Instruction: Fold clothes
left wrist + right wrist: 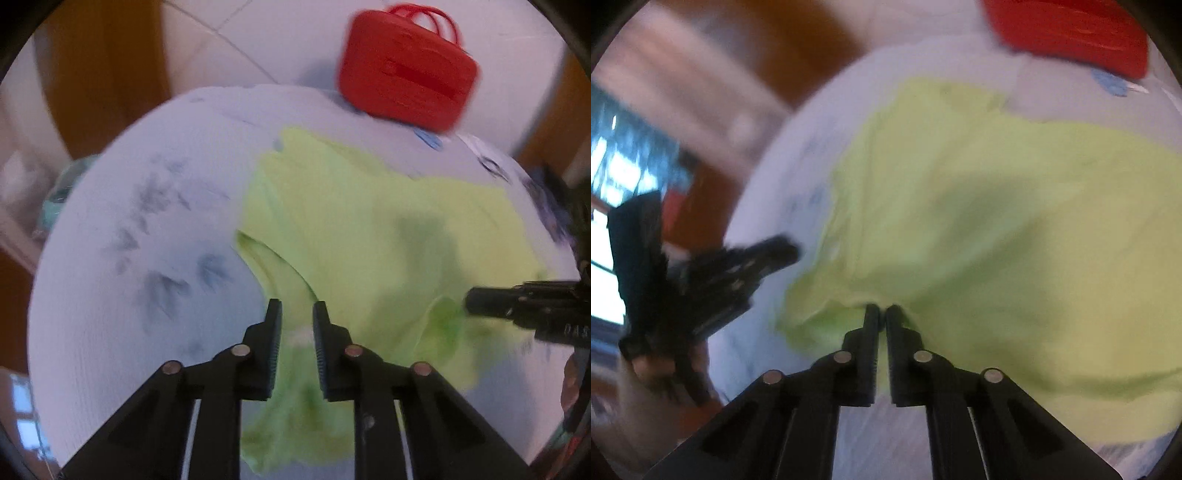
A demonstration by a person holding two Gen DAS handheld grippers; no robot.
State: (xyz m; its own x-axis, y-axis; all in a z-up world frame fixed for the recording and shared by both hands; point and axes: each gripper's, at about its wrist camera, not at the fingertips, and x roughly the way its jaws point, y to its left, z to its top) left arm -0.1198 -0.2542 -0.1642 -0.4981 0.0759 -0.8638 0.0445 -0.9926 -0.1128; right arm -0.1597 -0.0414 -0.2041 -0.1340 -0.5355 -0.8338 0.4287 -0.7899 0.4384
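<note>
A light green garment (369, 221) lies spread on a round table covered with a white patterned cloth (147, 258). My left gripper (297, 314) hovers over the garment's near left edge. Its jaws stand a little apart and green cloth shows in the gap, with no pinch that I can see. In the right wrist view my right gripper (882, 312) is shut on a bunched fold of the garment (997, 221), and the cloth gathers toward its tips. That gripper (471, 301) also enters the left wrist view from the right. The left gripper (788, 253) shows beside the garment's left edge.
A red hard-shell bag (406, 74) with handles stands at the far edge of the table, just beyond the garment, also seen as the red bag (1071, 29). Brown wooden furniture and tiled floor surround the table. A hand (646, 369) holds the left gripper.
</note>
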